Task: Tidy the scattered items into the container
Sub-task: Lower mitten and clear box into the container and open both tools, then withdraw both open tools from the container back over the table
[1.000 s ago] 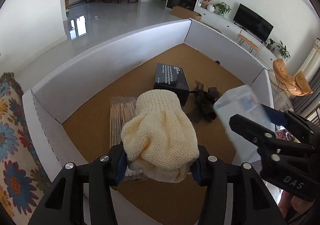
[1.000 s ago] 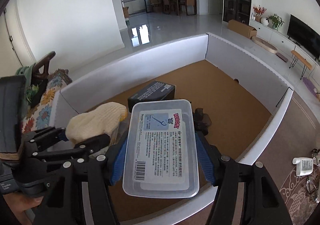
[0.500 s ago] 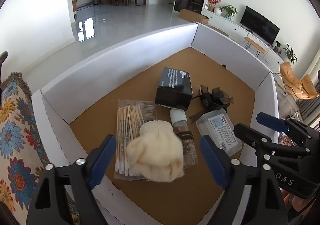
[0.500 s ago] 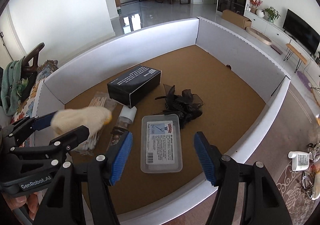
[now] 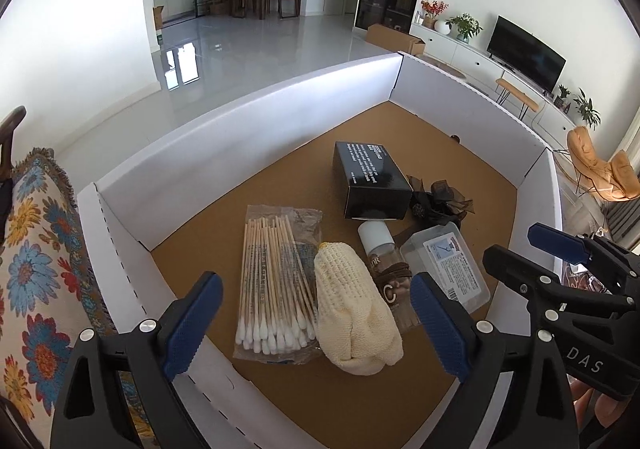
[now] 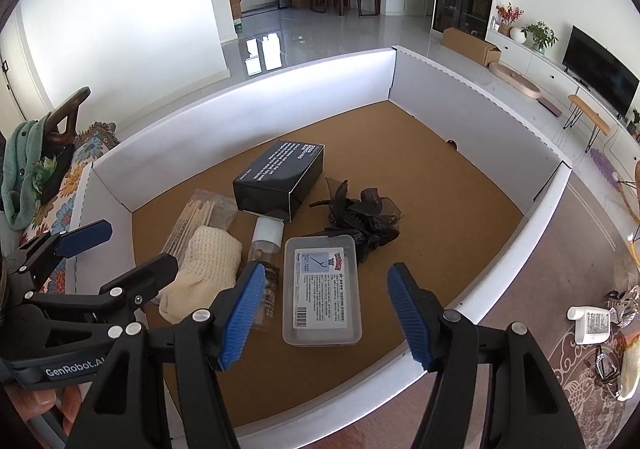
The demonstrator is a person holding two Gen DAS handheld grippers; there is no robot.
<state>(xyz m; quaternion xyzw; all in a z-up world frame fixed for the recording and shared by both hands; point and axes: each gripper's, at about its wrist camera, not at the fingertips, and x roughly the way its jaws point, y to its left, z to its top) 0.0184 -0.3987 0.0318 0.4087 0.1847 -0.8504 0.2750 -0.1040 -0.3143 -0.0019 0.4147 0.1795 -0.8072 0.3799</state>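
Note:
A white cardboard box [image 5: 256, 117] [image 6: 312, 73] with a brown floor holds the items. A cream knitted glove [image 5: 354, 313] [image 6: 204, 273] lies on a bag of cotton swabs [image 5: 276, 281] [image 6: 200, 213]. A clear plastic case [image 5: 446, 265] [image 6: 322, 289] lies flat beside a small bottle [image 5: 384, 249] [image 6: 266, 245]. A black carton [image 5: 370, 179] [image 6: 280, 179] and a dark ribbon hair clip [image 5: 438, 201] [image 6: 360, 217] lie behind. My left gripper [image 5: 316, 325] is open and empty above the glove. My right gripper [image 6: 326, 313] is open and empty above the case.
A floral-patterned cloth [image 5: 36, 269] lies left of the box. A white bottle and small items [image 6: 592, 323] lie on a rug to the right. Beyond the box are a tiled floor and a TV cabinet [image 5: 520, 61].
Both grippers opened. The glove dropped from the left gripper onto the cotton swabs, the clear case from the right onto the box floor. Both grippers have risen and pulled back.

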